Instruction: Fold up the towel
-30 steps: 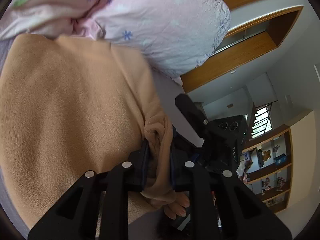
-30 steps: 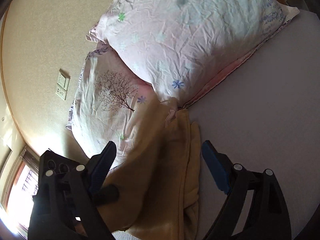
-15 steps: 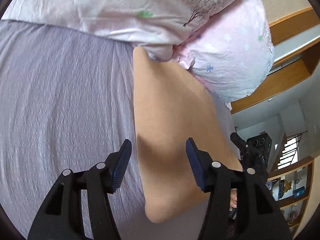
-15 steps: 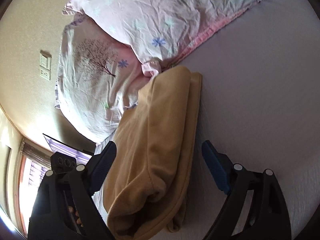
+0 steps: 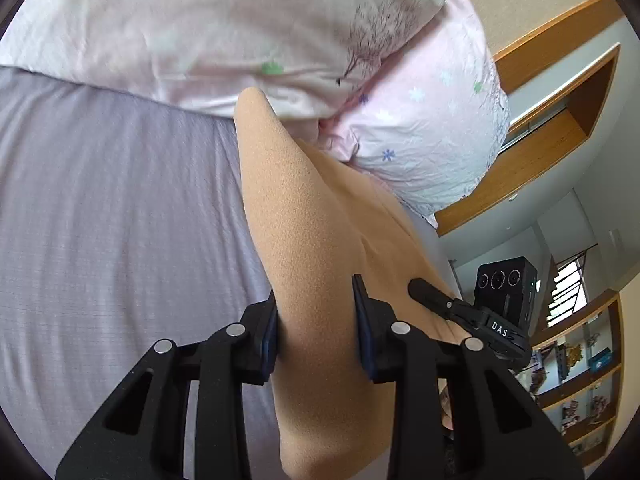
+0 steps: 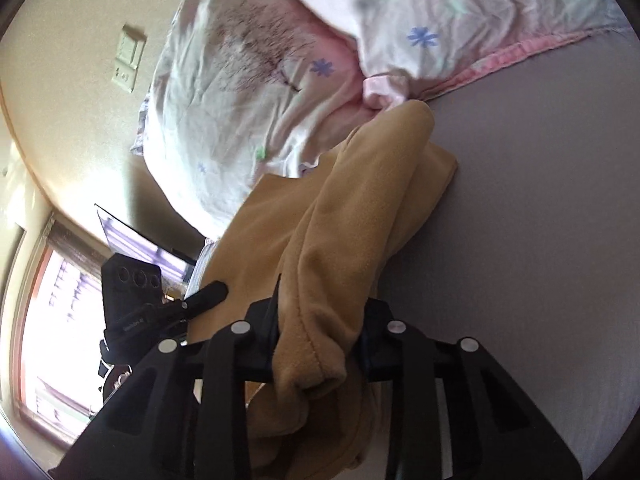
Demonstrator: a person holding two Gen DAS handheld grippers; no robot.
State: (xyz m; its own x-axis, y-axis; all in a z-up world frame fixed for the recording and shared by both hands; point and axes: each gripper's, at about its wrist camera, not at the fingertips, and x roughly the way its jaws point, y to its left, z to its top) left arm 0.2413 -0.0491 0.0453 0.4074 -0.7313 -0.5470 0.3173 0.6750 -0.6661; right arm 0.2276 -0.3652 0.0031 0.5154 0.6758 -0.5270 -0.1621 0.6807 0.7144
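Both hand-held grippers newly around one towel (image 5: 320, 240)

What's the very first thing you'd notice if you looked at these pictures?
A big tan towel on a grey-purple bed, bunched up between the fingers of both black grippers: the left gripper and the right gripper. Right behind the towel lie pink pillows with little flowers and a tree drawn on them.

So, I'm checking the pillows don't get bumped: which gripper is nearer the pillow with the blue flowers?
Right, though it's close. The right gripper grips the towel on the flowered pillow's side; the left gripper is farther over.
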